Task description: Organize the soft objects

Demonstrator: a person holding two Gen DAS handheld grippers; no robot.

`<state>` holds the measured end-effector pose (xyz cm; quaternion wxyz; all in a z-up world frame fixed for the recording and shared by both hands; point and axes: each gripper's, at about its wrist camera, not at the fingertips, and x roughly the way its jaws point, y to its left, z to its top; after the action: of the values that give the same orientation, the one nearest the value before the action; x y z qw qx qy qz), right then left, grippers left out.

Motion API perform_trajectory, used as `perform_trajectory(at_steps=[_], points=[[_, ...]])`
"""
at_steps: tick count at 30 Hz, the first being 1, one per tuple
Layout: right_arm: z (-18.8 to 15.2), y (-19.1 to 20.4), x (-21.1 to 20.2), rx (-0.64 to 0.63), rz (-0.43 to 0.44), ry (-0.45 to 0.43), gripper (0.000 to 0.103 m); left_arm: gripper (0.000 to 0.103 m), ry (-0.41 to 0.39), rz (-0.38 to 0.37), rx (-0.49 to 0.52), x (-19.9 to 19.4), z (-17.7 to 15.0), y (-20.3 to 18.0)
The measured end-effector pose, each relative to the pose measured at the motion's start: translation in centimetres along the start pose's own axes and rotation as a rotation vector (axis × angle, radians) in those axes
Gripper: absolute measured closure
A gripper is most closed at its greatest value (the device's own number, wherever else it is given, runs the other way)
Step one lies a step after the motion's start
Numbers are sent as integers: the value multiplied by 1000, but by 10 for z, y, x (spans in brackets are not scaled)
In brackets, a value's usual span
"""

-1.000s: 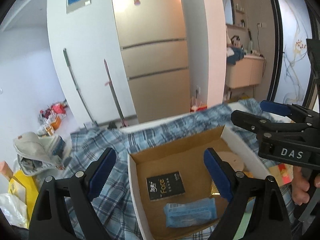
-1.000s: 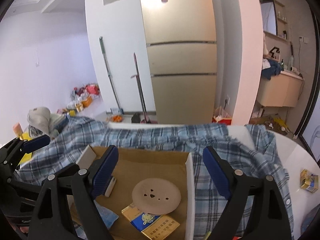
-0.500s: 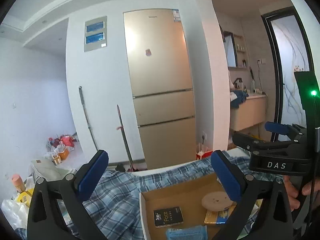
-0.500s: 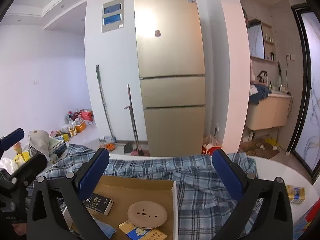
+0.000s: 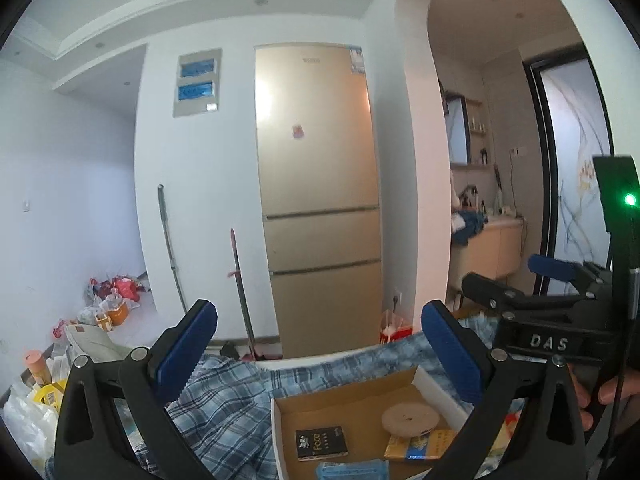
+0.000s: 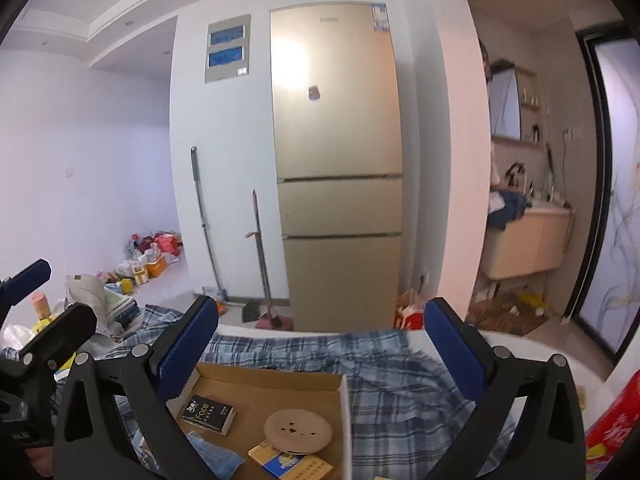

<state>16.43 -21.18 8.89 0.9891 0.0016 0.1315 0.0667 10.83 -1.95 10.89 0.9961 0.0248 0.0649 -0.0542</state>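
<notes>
The plaid shirt point(image 6: 392, 380) lies spread on the table, its long axis running left to right, under and around the cardboard box point(image 6: 280, 384). The left gripper point(image 5: 320, 344) and right gripper point(image 6: 322, 340) hang above it, jaws wide apart, holding nothing.

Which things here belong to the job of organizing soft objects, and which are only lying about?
For the job:
- plaid shirt
- cardboard box
- blue tissue pack

Lying about:
- fridge
- mop
- bags on the floor
- red packet
</notes>
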Motion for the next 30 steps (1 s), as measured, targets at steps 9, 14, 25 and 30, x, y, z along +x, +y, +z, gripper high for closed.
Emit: perform_trajectory(at_steps=[9, 14, 25, 30], points=[[-3, -3, -56, 0, -26, -75, 0, 0, -96, 22, -68, -54, 3, 5], [-15, -5, -83, -1, -40, -80, 0, 0, -104, 2, -81, -83, -2, 7], [-64, -4, -112, -34, -76, -84, 0, 0, -99, -78, -67, -112, -42, -2], [-88, -5, -114, -28, -86, -79, 0, 0, -68, -93, -55, -105, -64, -6]])
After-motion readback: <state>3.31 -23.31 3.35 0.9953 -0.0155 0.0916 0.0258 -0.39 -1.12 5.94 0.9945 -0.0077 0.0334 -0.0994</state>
